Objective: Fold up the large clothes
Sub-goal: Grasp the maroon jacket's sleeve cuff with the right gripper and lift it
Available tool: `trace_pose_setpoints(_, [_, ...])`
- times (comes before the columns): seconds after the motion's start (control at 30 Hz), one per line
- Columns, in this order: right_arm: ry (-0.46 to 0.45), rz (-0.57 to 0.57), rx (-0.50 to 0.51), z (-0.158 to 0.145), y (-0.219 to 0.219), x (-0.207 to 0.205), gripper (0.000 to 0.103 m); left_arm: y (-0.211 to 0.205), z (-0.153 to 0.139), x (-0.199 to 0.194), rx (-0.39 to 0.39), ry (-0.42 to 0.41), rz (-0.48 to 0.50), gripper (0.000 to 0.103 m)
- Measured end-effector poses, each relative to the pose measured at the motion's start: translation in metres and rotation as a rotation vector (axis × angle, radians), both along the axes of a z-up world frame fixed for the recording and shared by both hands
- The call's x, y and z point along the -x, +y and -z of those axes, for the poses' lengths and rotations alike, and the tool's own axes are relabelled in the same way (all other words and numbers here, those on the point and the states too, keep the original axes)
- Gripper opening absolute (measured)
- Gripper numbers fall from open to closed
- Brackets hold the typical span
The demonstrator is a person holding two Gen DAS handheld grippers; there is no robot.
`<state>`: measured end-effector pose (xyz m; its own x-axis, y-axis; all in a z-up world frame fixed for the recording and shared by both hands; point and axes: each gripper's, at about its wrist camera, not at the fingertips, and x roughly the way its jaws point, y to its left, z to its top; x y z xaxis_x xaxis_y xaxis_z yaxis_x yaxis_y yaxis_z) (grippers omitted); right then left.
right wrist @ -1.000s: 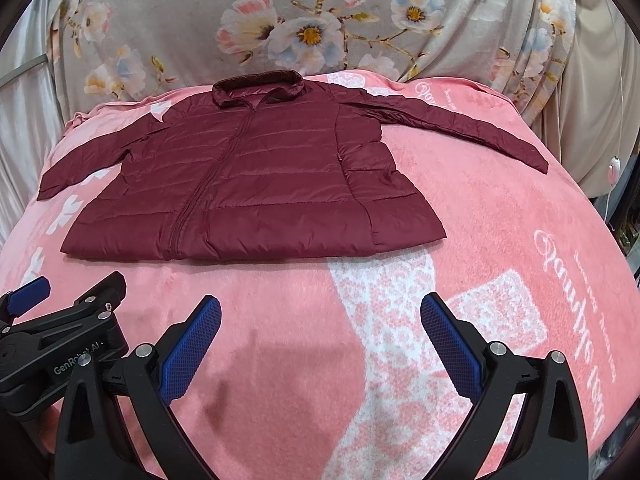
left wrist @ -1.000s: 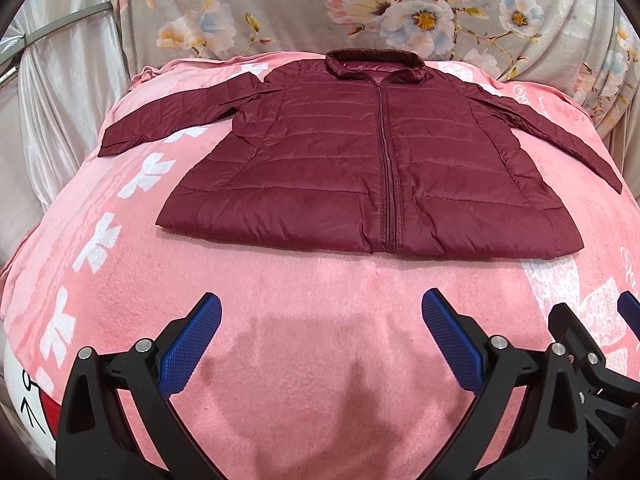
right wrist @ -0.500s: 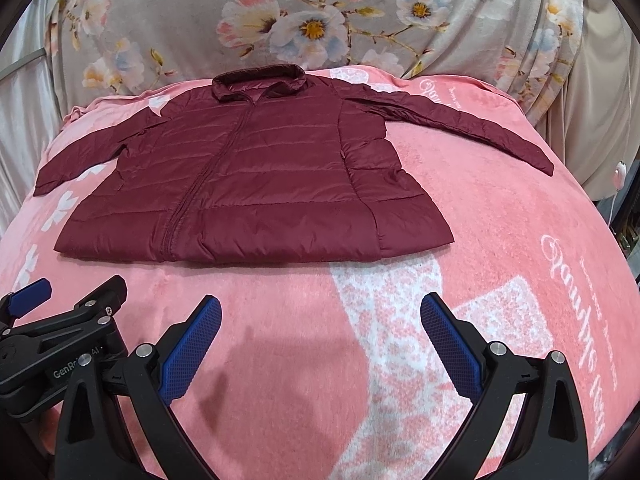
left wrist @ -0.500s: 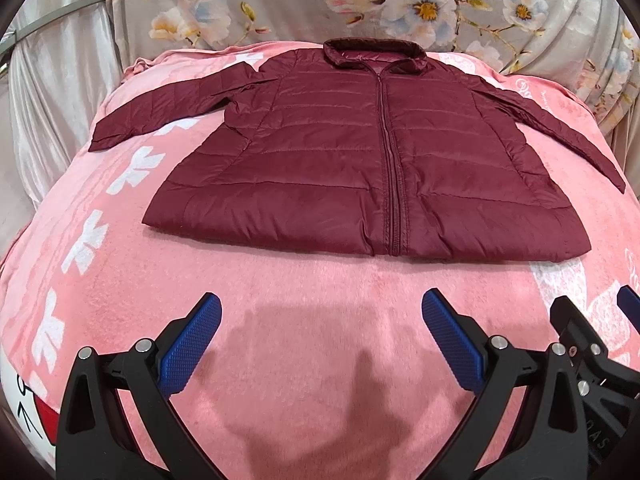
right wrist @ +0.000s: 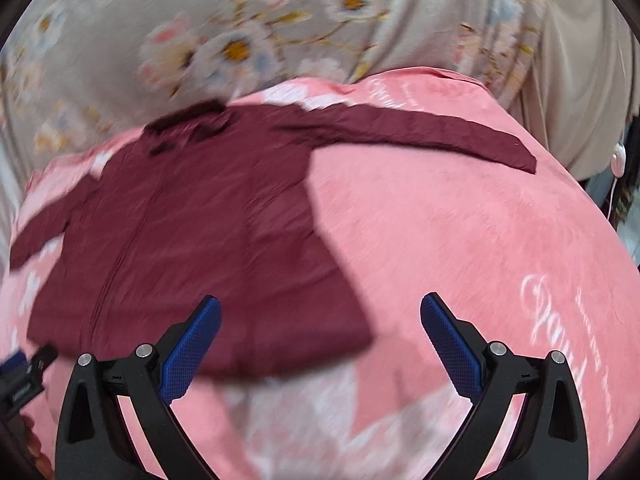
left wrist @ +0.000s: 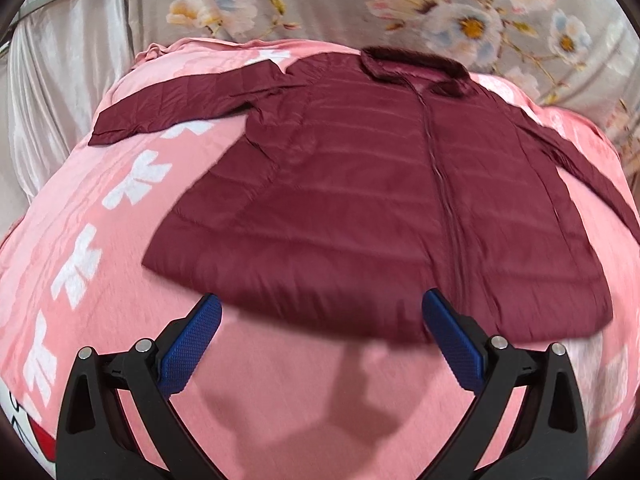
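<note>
A maroon quilted jacket [left wrist: 360, 200] lies flat and zipped on a pink blanket [left wrist: 280, 400], collar away from me, both sleeves spread outward. My left gripper [left wrist: 320, 308] is open just in front of the jacket's bottom hem, left of the zipper. In the right wrist view the jacket [right wrist: 192, 240] fills the left half, and its right sleeve [right wrist: 420, 132] stretches toward the bed's far right side. My right gripper [right wrist: 320, 308] is open over the hem's right corner, holding nothing. The left gripper's body [right wrist: 20, 376] peeks in at the lower left there.
A floral grey sheet [left wrist: 320, 0] hangs behind the bed. Silvery drapery [left wrist: 60, 80] stands on the left. Beige fabric [right wrist: 580, 60] and a white cord with a small switch [right wrist: 618, 158] sit at the bed's right edge. The blanket [right wrist: 480, 240] is bare right of the jacket.
Both grippers have moved forward toward the jacket, whose hem now reaches their fingertips. The right one has also swung to the right. Both stay open.
</note>
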<state>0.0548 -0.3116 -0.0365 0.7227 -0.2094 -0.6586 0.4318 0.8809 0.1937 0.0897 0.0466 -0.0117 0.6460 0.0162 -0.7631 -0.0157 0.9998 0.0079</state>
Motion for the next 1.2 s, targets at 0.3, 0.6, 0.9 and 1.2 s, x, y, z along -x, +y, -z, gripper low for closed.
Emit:
trace_pose_setpoints(0.3, [-0.074, 0.311, -0.155, 0.005, -0.187, -0.059, 0.098, 0.019, -0.011, -0.039, -0.041, -0.084, -0.061, 0.098])
trace_pose_setpoints(0.6, [-0.123, 0.49, -0.338, 0.042, -0.294, -0.087, 0.098, 0.014, -0.008, -0.065, -0.073, -0.091, -0.053, 0.098])
trace_pose_setpoints(0.9, [-0.158, 0.544, -0.492, 0.06, -0.329, -0.114, 0.043, 0.042, -0.001, -0.09, -0.029, -0.018, -0.116, 0.098])
trace_pose_setpoints(1.2, [-0.343, 0.201, -0.293, -0.053, -0.223, -0.181, 0.007, 0.061, -0.007, -0.09, -0.047, -0.048, -0.139, 0.098])
